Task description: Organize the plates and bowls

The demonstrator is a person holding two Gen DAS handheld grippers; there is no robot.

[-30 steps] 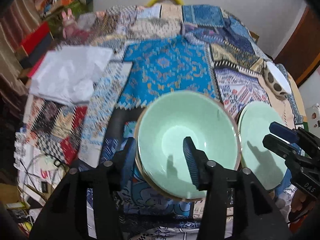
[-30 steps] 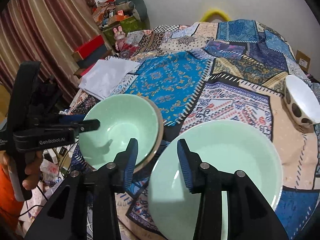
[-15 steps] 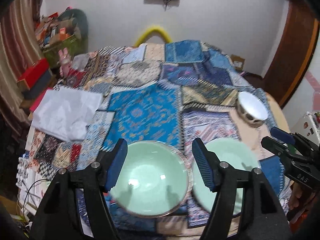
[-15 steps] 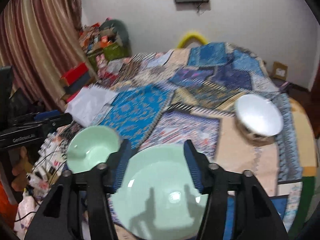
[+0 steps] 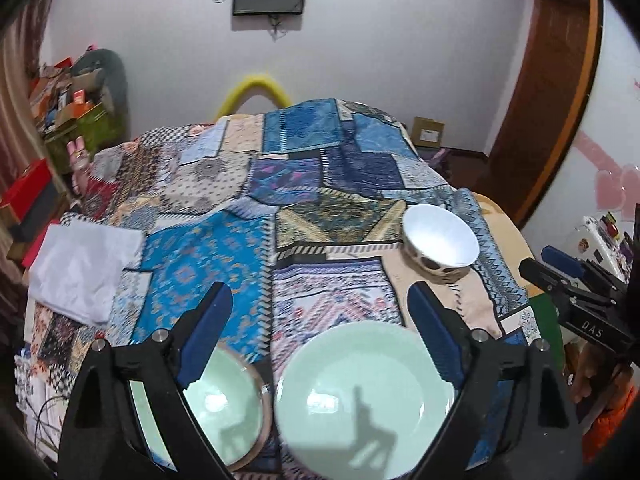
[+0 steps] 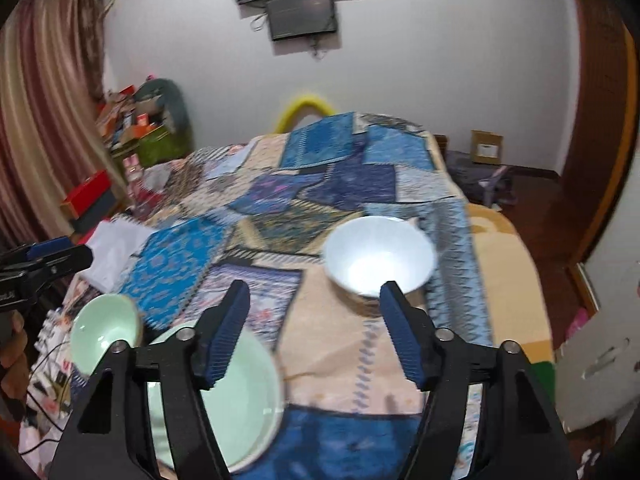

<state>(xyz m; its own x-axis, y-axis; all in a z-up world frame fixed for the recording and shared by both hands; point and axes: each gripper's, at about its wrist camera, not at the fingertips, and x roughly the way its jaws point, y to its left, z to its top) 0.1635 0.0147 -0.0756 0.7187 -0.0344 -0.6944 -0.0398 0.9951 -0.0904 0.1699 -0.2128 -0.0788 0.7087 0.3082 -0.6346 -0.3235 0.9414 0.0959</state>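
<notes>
**A:** Both grippers, left [image 5: 320, 328] and right [image 6: 314, 330], have just been opening, nothing between them. Green bowl [image 5: 222, 400] and plate [image 5: 360, 396] sit bottom of frame.

**B:** White bowl [image 6: 378, 258] is centre-right near the bedspread's [image 6: 320, 352] edge; nudge it and it could slide off.

1. The left tongs [image 5: 320, 320] pointed forward and downward, their 2 blue-padded fingers [image 5: 206, 330] spread wide with nothing pressed between them.
2. Their jaws had just been opening, and no pad touched anything.
3. The right tongs [image 6: 314, 328] also angled downward, their blue pads [image 6: 402, 340] well apart and gripping nothing.
4. Their jaws had likewise just been opening.
5. In the left wrist view, the right tongs' black frame [image 5: 576, 292] showed at the right edge, with a hand [image 5: 586, 376] and an orange sleeve [image 5: 612, 420] below it.
6. In the right wrist view, the left tongs [image 6: 40, 260] showed at the left edge, with fingers [image 6: 14, 344] wrapped on the handle.
</notes>
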